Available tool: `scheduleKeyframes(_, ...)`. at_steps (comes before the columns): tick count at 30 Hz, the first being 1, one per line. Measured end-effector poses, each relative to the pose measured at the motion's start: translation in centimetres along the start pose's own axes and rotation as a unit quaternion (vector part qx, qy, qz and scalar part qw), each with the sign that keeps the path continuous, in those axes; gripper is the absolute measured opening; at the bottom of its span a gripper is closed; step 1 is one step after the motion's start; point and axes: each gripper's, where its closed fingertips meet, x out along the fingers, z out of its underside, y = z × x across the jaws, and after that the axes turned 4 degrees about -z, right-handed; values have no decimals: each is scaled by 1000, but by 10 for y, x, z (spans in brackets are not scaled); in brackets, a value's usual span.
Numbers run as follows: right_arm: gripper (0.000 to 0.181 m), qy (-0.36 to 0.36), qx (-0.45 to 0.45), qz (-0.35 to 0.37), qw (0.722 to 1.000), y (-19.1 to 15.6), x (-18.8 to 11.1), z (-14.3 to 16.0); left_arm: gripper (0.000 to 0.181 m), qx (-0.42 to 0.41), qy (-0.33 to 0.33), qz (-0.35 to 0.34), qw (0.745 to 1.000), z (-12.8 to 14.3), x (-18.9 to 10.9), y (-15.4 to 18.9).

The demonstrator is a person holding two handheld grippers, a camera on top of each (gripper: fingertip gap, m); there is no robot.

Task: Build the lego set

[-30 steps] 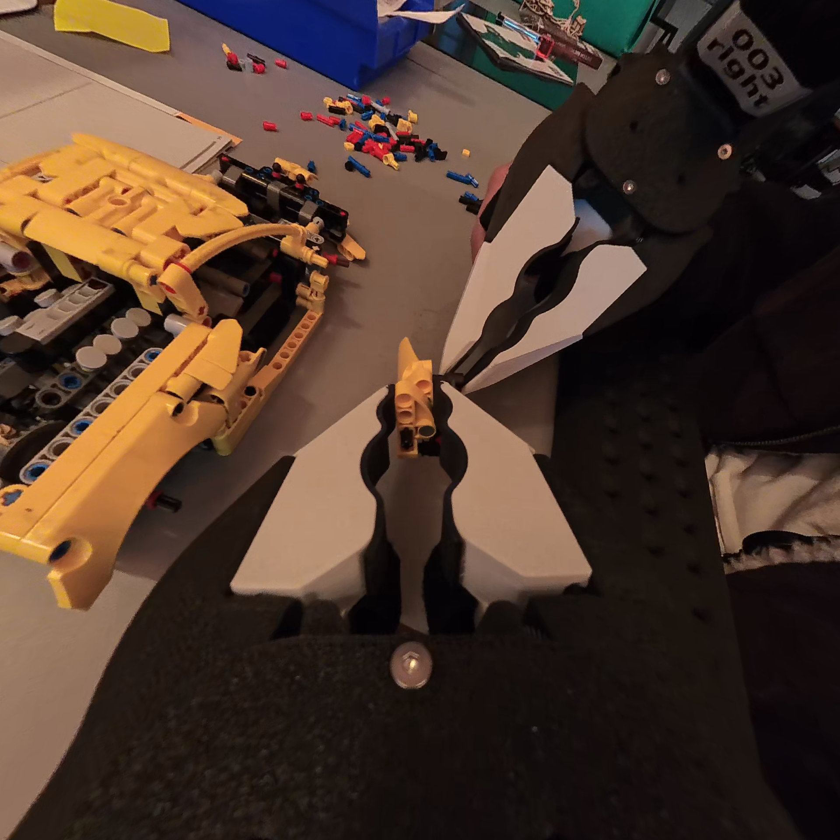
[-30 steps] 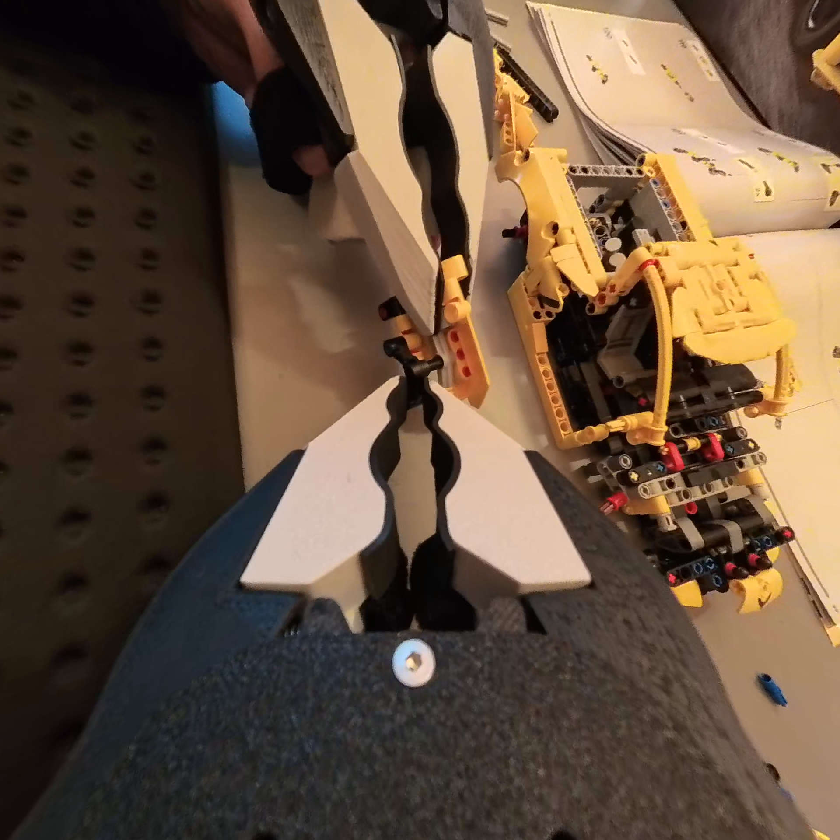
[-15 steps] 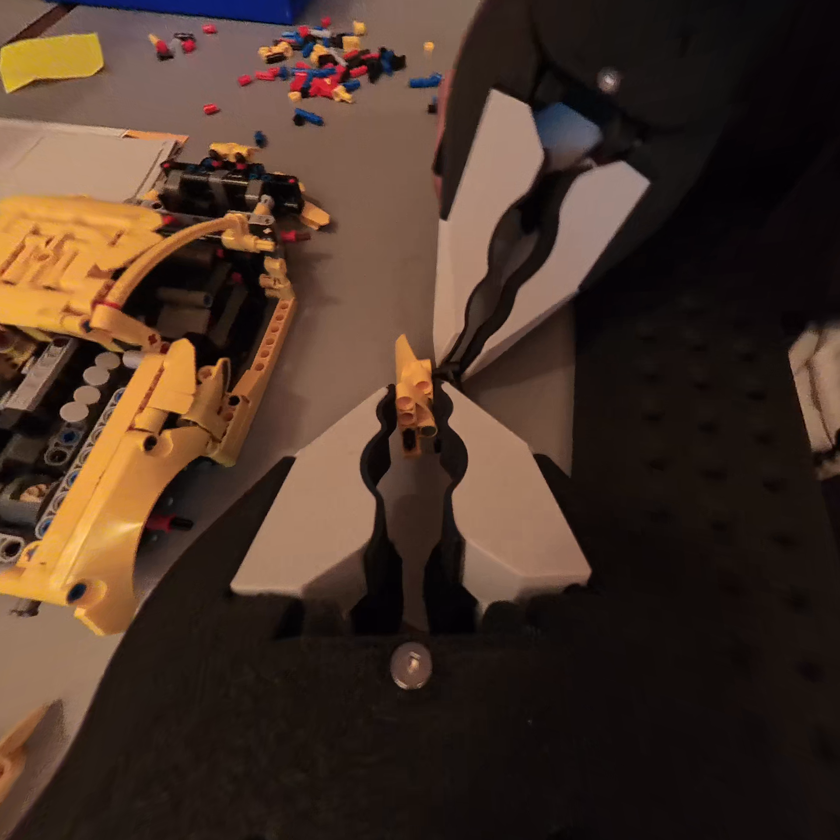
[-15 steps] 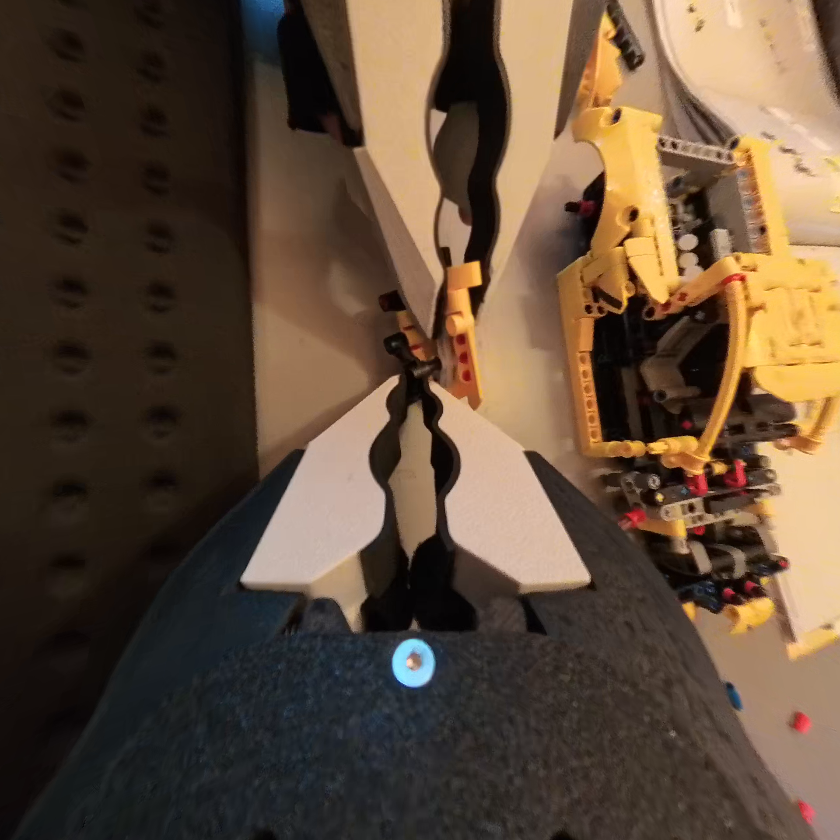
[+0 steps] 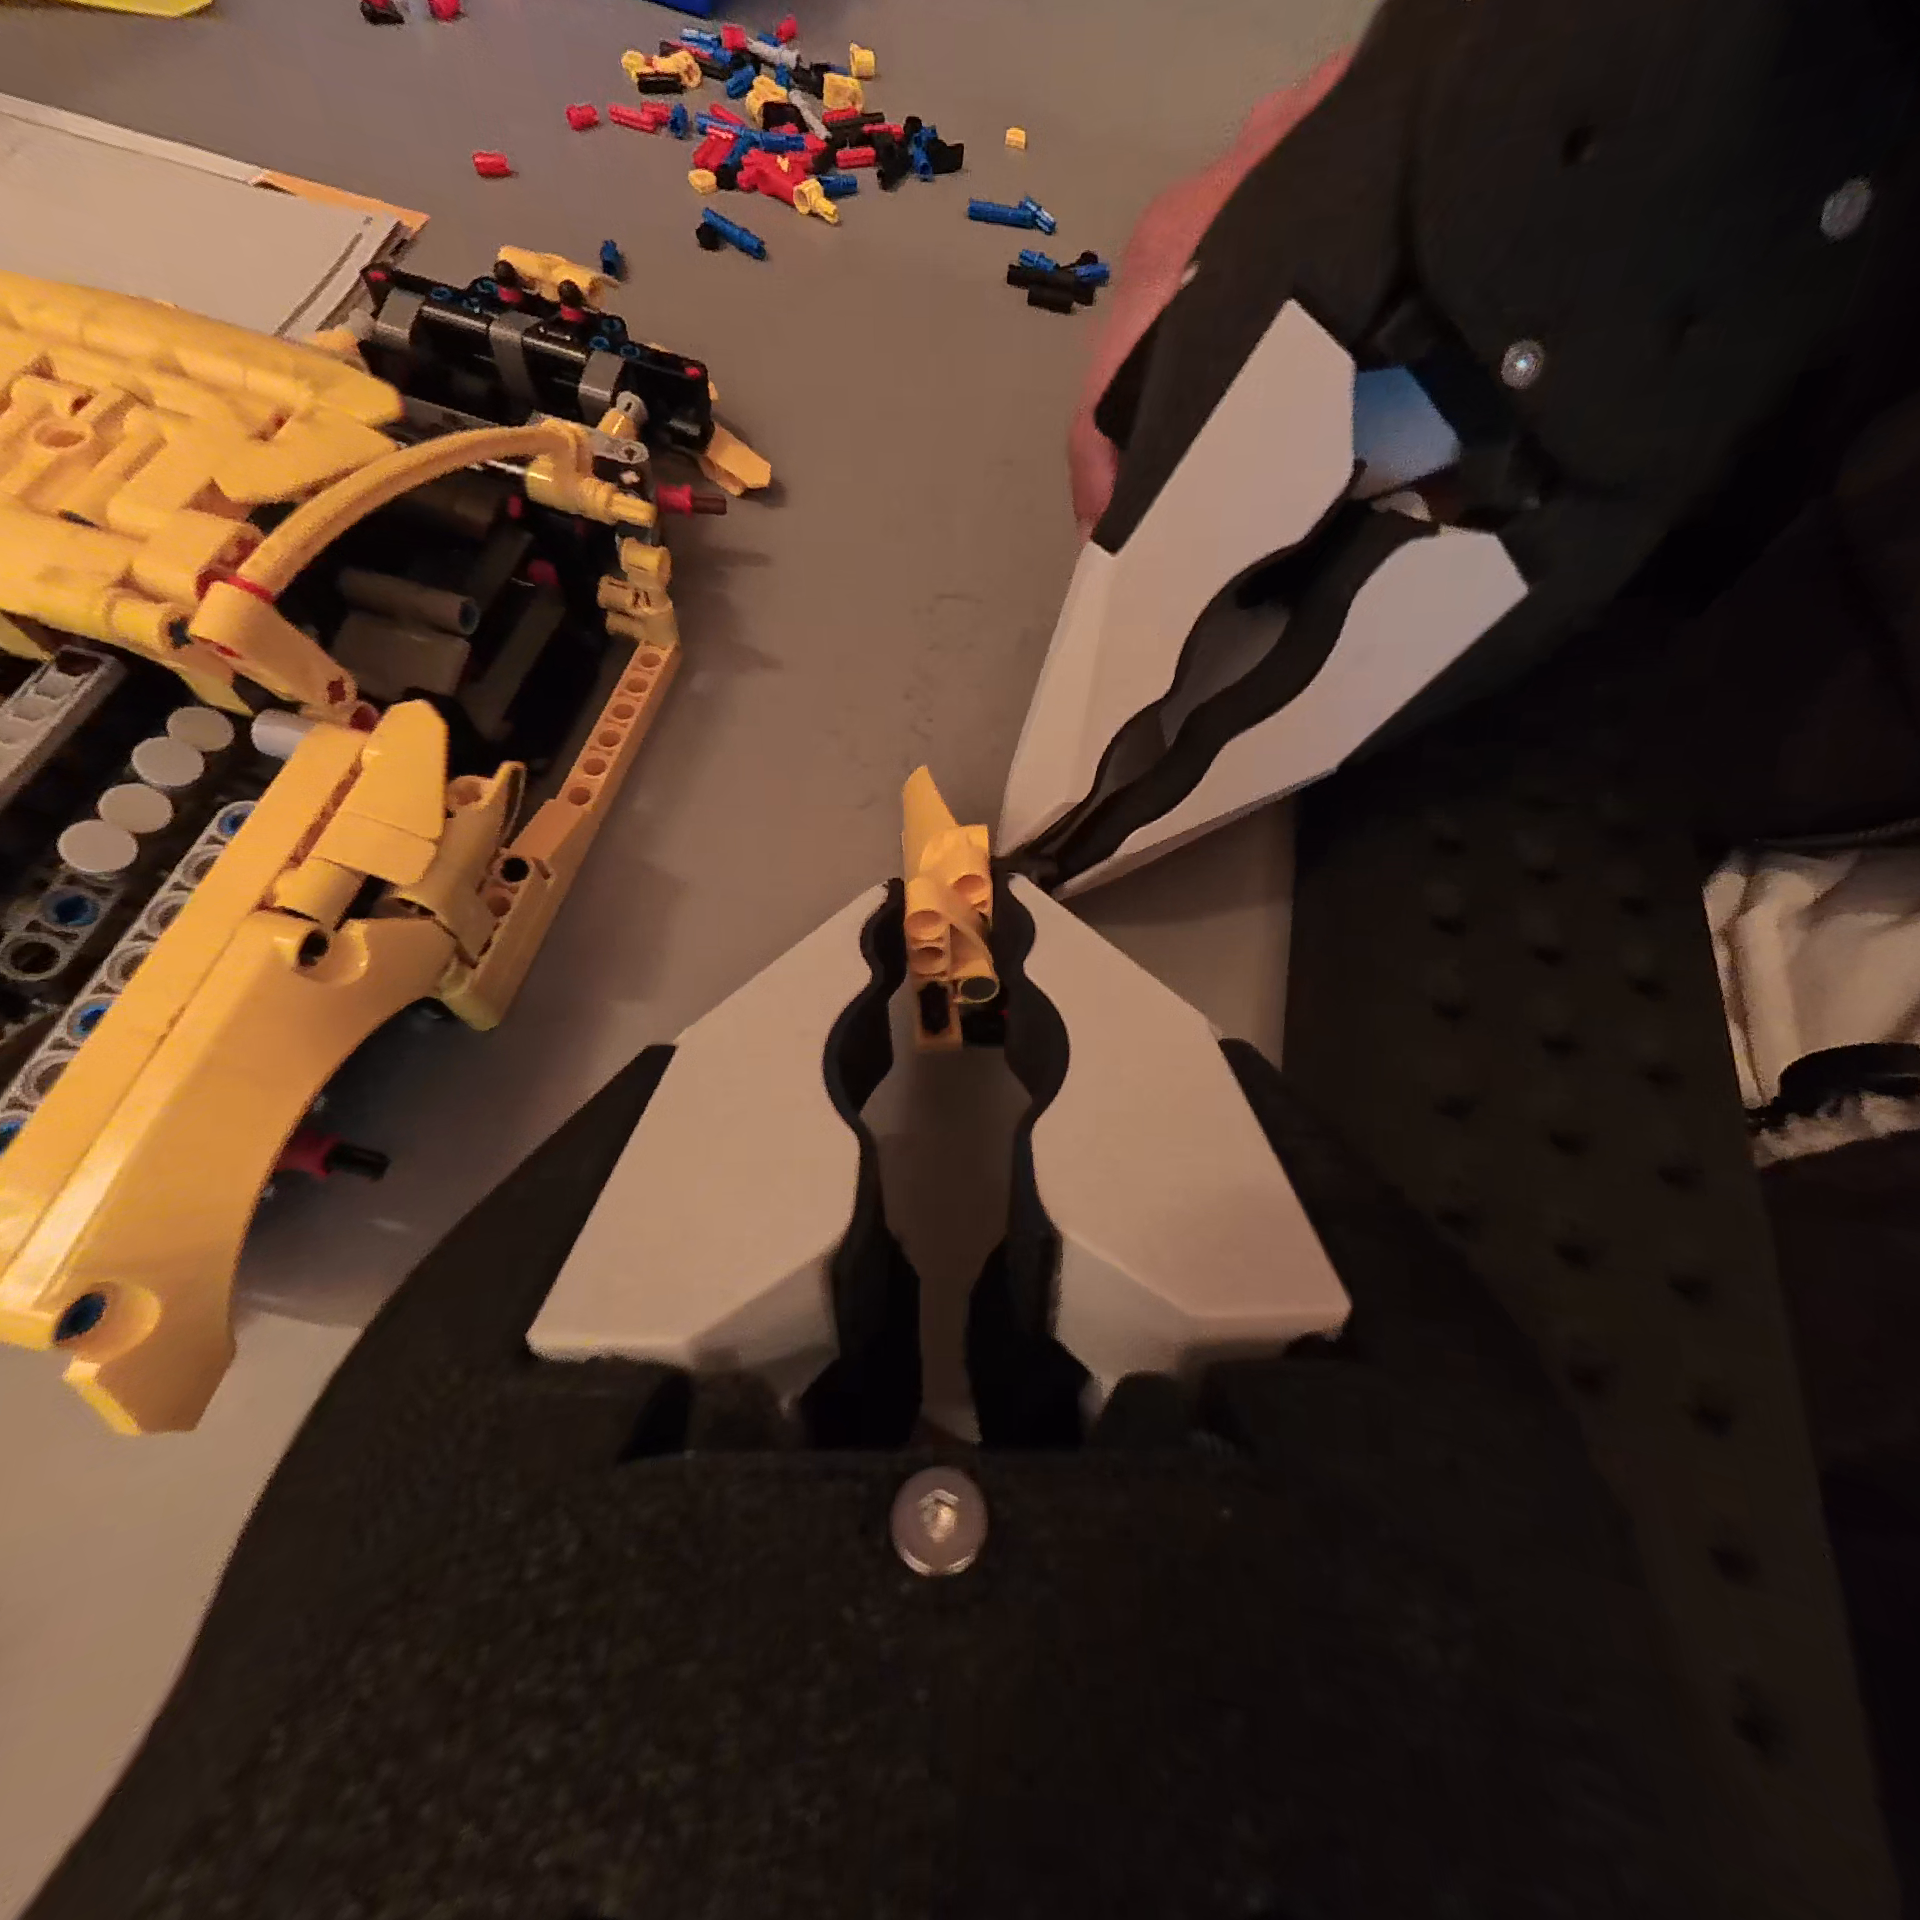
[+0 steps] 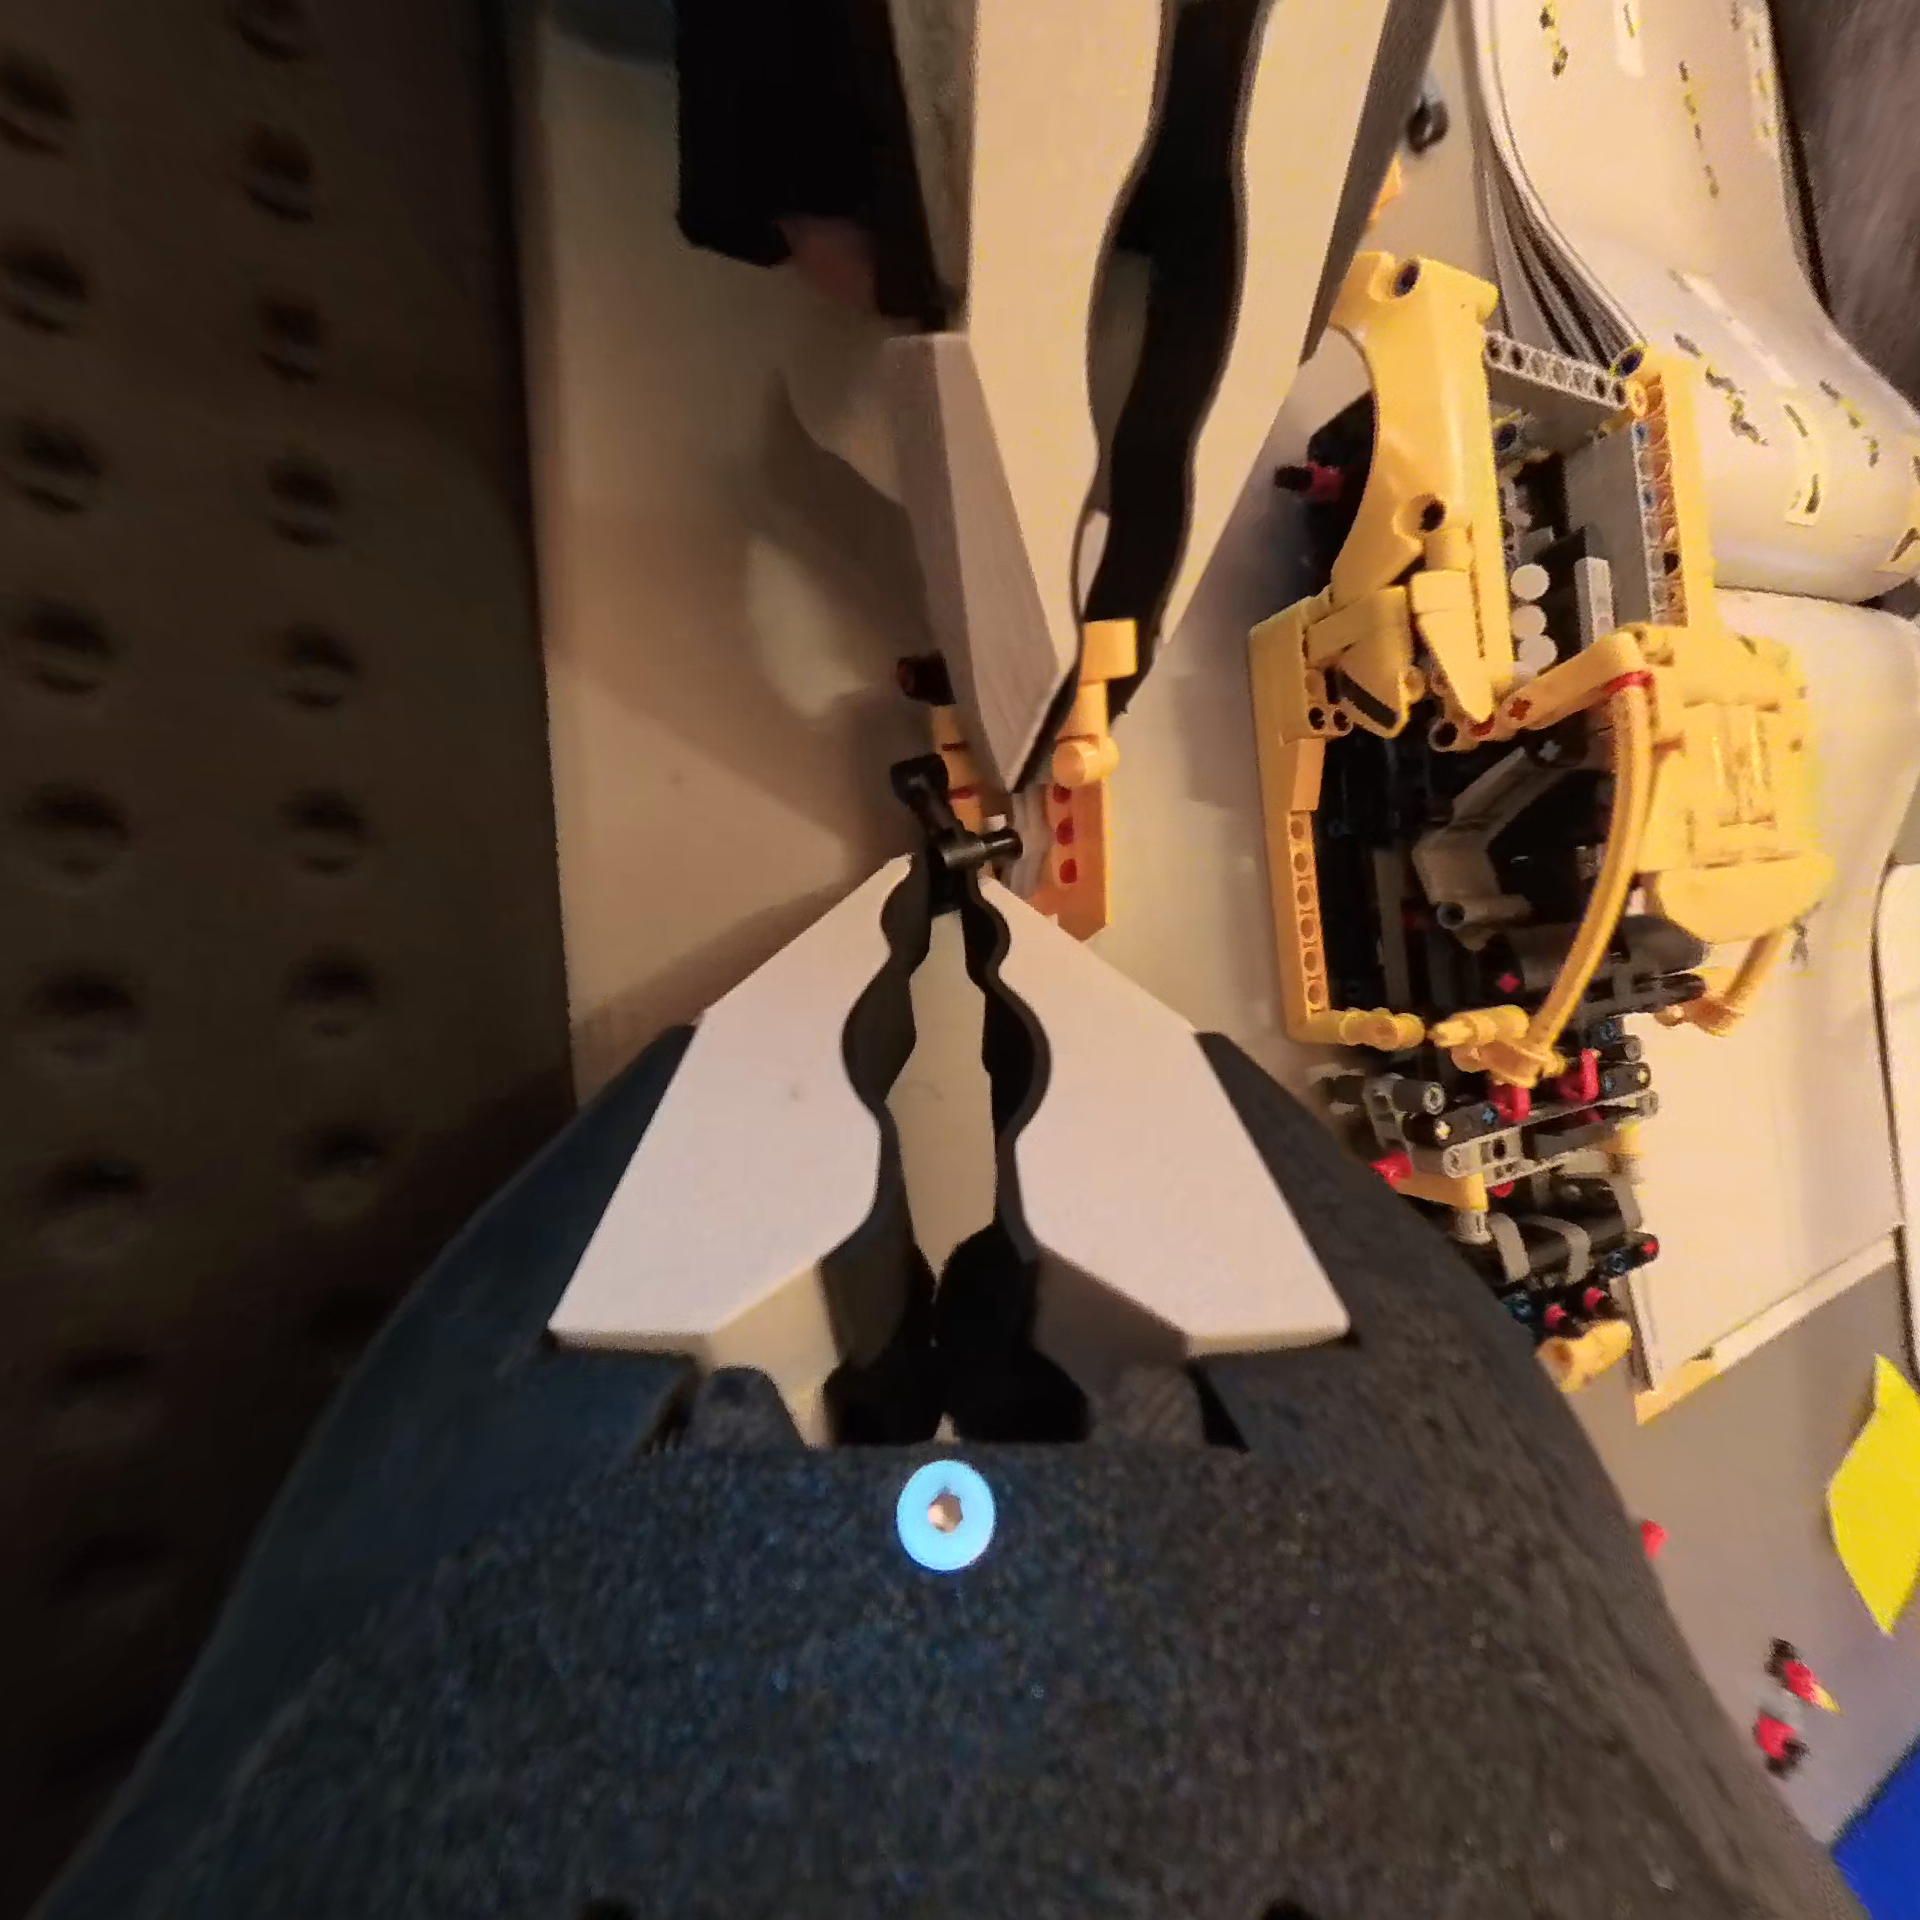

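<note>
My left gripper (image 5: 948, 894) is shut on a small yellow sub-assembly (image 5: 943, 894), held above the grey table near its front edge. My right gripper (image 6: 948, 868) is shut on a small black connector piece (image 6: 951, 831) and its tips meet the yellow sub-assembly (image 6: 1081, 831). In the left wrist view the right gripper (image 5: 1023, 847) comes in from the upper right, tips at the yellow piece. In the right wrist view the left gripper (image 6: 1049, 769) comes down from the top. The large yellow car model (image 5: 260, 748) lies to the left, also in the right wrist view (image 6: 1507, 831).
A pile of loose red, blue, black and yellow pins (image 5: 790, 135) lies at the back of the table. An open instruction booklet (image 6: 1662, 260) lies beside and under the model. A dark perforated surface (image 6: 208, 727) borders the table edge. A yellow sheet (image 6: 1881, 1507) lies at the right. Only a small space, under 4 cm, lies between the two pairs of fingers.
Both grippers keep their hold and stay tip to tip. The views have shifted: the car model sits lower and closer in the left wrist view, and the right wrist view has tilted.
</note>
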Motion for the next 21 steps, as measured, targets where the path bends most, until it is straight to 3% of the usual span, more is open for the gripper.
scheduleKeyframes(5, 3, -36, -25, 0, 999, 2, -3, 6, 15, 27, 0, 24, 999, 0, -5, 9)
scheduleKeyframes(6, 0, -47, -20, 35, 998, 14, -4, 10, 15, 22, 0, 35, 999, 1, -4, 13)
scheduleKeyframes(8, 0, -57, -15, 12, 998, 9, -1, 14, 16, 42, -8, 9, 999, 3, 2, 12)
scheduleKeyframes(10, 0, -29, -15, 26, 999, 11, -5, 10, 15, 36, 17, -37, 999, -7, 0, -1)
scheduleKeyframes(16, 0, 29, 58, 50, 997, 30, -21, 22, 15, 17, 11, -50, 999, -3, -3, -14)
scheduleKeyframes(19, 1, 105, 119, -5, 987, 27, -31, 21, 15, -16, 29, -76, 997, -8, -13, -31)
scheduleKeyframes(21, 17, 136, 147, -47, 979, 25, -33, 19, 15, -26, 29, -85, 996, -7, -18, -37)
